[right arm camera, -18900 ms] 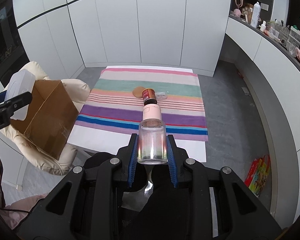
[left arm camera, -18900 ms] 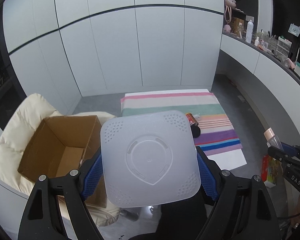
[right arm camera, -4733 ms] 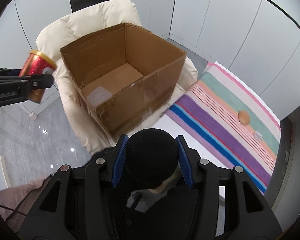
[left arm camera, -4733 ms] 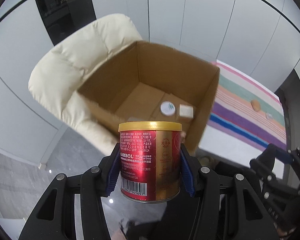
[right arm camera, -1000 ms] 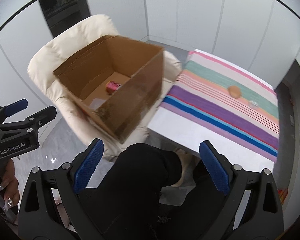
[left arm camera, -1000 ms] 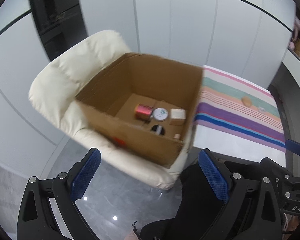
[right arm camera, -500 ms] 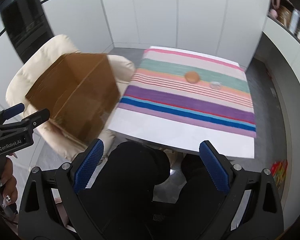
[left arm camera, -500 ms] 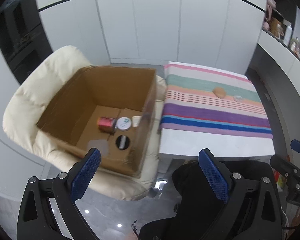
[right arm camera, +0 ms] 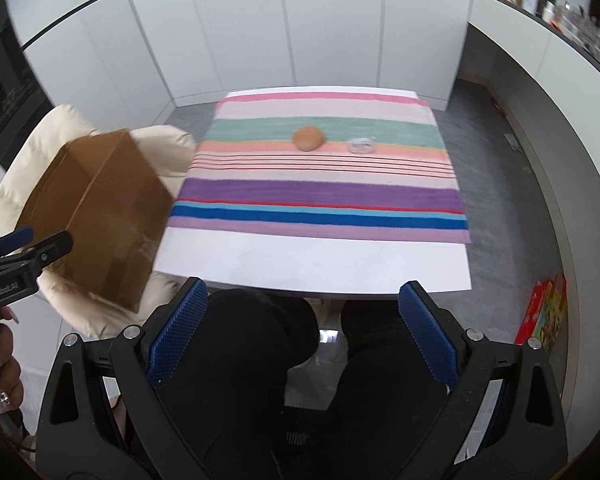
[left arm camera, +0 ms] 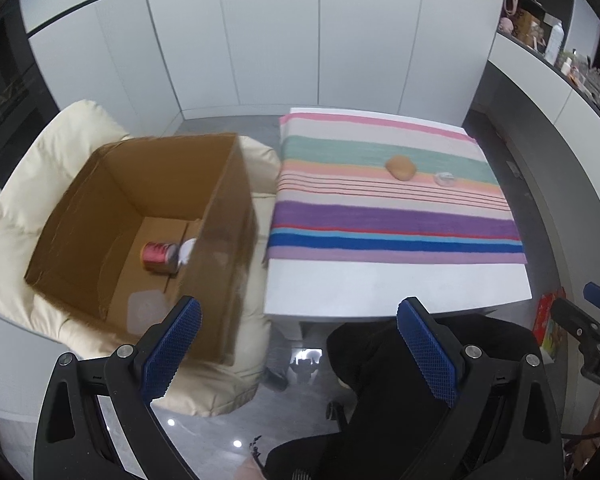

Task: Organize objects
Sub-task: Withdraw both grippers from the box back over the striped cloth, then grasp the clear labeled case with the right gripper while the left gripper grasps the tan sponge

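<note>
A brown cardboard box (left arm camera: 228, 216) (right arm camera: 100, 216) rests on a cream padded chair (left arm camera: 28, 184) (right arm camera: 48, 136) left of the table. Inside it lie a red can (left arm camera: 158, 254) on its side and a translucent white lid (left arm camera: 146, 308). On the striped cloth (left arm camera: 396, 216) (right arm camera: 320, 196) sit a tan rounded object (left arm camera: 400, 167) (right arm camera: 309, 138) and a small clear dish (left arm camera: 445, 179) (right arm camera: 361, 145). My left gripper (left arm camera: 298, 350) is open and holds nothing, near the box's near corner. My right gripper (right arm camera: 302, 346) is open and holds nothing, before the table's front edge.
The white table (right arm camera: 316, 264) stands over a grey floor. The person's dark-clad knees (right arm camera: 260, 320) sit under its front edge. A curved white counter (left arm camera: 560, 92) with bottles runs along the right wall. A colourful carton (right arm camera: 548, 312) lies on the floor at the right.
Both views have swung right from the box toward the table. The tan object and the clear dish now lie nearer the middle of each view. Both grippers stay open.
</note>
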Tool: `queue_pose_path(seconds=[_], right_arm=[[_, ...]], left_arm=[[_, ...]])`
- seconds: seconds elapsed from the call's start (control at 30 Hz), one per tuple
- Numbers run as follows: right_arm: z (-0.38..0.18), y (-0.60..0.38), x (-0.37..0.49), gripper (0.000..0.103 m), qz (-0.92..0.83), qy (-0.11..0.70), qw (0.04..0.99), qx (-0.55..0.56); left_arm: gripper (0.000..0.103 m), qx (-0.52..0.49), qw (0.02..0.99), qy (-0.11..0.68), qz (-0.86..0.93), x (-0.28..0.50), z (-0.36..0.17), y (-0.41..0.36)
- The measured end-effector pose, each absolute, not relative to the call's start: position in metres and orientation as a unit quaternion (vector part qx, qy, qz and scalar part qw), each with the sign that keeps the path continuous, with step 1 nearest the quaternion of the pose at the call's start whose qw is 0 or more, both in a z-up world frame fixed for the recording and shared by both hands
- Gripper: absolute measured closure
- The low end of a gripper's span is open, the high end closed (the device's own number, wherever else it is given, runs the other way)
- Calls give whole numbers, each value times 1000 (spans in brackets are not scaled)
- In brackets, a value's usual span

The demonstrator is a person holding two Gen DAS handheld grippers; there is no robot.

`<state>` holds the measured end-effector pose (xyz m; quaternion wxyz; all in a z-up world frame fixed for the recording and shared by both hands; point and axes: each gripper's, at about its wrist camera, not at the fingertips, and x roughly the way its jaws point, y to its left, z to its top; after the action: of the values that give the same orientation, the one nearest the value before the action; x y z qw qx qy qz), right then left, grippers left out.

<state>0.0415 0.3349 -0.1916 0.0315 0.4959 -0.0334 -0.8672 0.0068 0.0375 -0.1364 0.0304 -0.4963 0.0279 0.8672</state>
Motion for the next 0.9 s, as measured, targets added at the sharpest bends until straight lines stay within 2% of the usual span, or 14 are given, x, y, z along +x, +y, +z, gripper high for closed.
queue_pose_path(seconds=[0.43,0.6,0.9], right_arm=[[-240,399,-45,5,-864,-58,1,501],[-270,411,-100,5,-864,-62,9,500],[-352,428,-216,5,-861,-71,13,503]], left_arm=[[4,-502,52,63,861,-87,-162,114],[4,-528,87,64,843,-142,-194,157],[4,-550,54,90,829,-256,-295,216]])
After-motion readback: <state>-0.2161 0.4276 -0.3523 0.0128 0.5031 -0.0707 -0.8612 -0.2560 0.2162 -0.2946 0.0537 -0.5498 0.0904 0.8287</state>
